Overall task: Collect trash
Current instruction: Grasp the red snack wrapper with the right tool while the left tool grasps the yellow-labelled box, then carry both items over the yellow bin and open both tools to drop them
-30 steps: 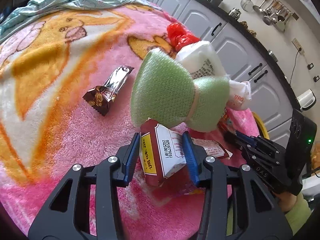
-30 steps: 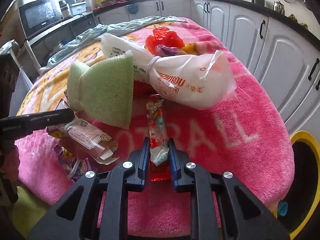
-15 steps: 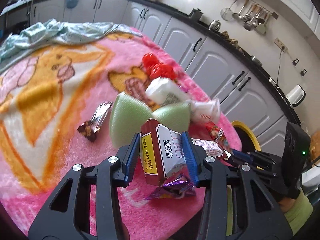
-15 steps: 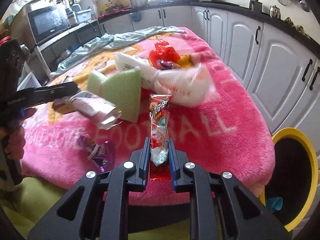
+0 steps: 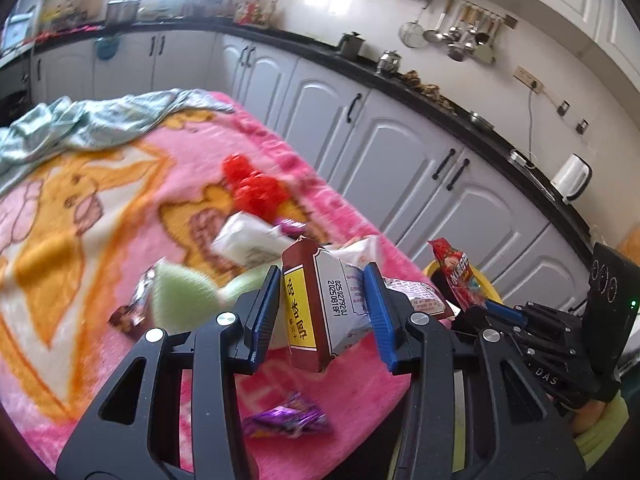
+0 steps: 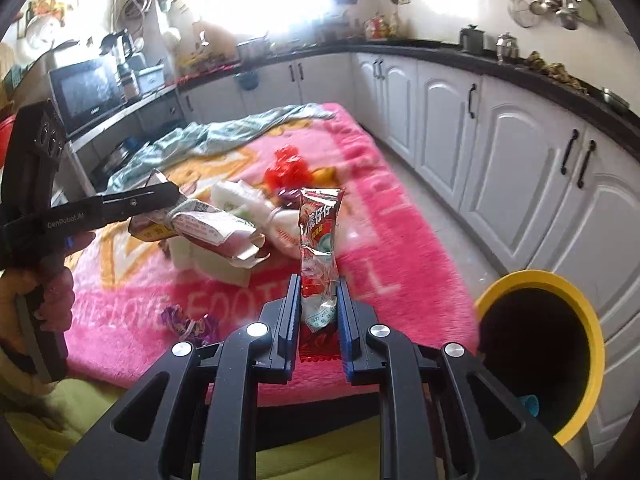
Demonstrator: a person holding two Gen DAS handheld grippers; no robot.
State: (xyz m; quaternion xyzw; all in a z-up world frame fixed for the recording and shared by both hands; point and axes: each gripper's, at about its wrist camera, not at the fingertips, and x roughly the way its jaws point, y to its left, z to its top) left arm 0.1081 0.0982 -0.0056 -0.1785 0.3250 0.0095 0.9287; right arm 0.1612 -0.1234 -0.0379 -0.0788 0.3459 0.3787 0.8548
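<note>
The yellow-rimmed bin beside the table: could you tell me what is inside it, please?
Inside the yellow-rimmed bin, only a small blue scrap shows near the lower rim. The rest is dark, so anything deeper cannot be seen.

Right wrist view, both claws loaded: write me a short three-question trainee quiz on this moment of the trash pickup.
1. True or false: the right claw is shut on a red snack wrapper.
2. What does the left claw hold?
A. a brown and white carton
B. the purple candy wrapper
C. the green sponge
3. Fill in: the bin beside the table has a ____ rim.

Key: 1 true. 2 A, the brown and white carton; the purple candy wrapper and the green sponge lie on the pink blanket. 3 yellow.
</note>
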